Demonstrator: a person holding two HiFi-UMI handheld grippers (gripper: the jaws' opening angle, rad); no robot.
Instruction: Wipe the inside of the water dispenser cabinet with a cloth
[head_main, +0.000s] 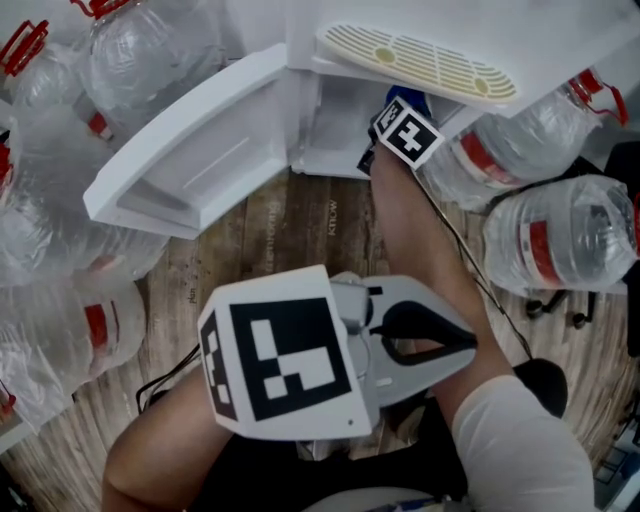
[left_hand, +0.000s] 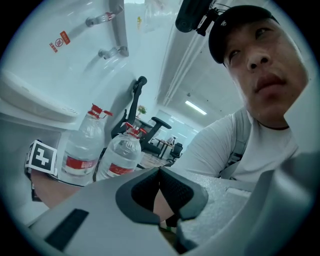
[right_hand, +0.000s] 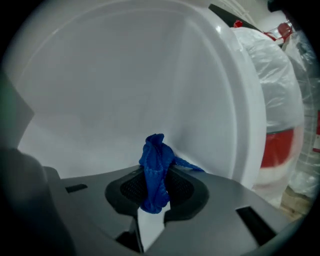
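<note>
My right gripper is the one that matters here. Its fingers are clenched on the cloth, a blue bunch pinched at mid-frame in the right gripper view. The bunch's long axis runs up the frame, and its free end pokes out past the fingertips.

Straight ahead of that end, the white inner wall of the cabinet fills the upper left and centre of the frame. A vertical corner runs just right of the cloth. I cannot tell whether the cloth tip touches the wall or hangs just short of it.

In the head view, the cabinet sits at the top centre with its door swung open to the upper left. The right forearm reaches up the frame into the opening.

The left gripper fills the lower centre of the head view, well apart from the cabinet. In its own view the pads meet with nothing between them, and it is aimed back at the person's torso, so it plays no part here.

I judge the wipe to be on the right side alone. The wall lies forward of the fingers, so the next move calls for pressing the cloth's free end onto it and sweeping sideways, away from the corner. The risk is the hard fingertips scraping the wall, since little cloth sticks out.
</note>
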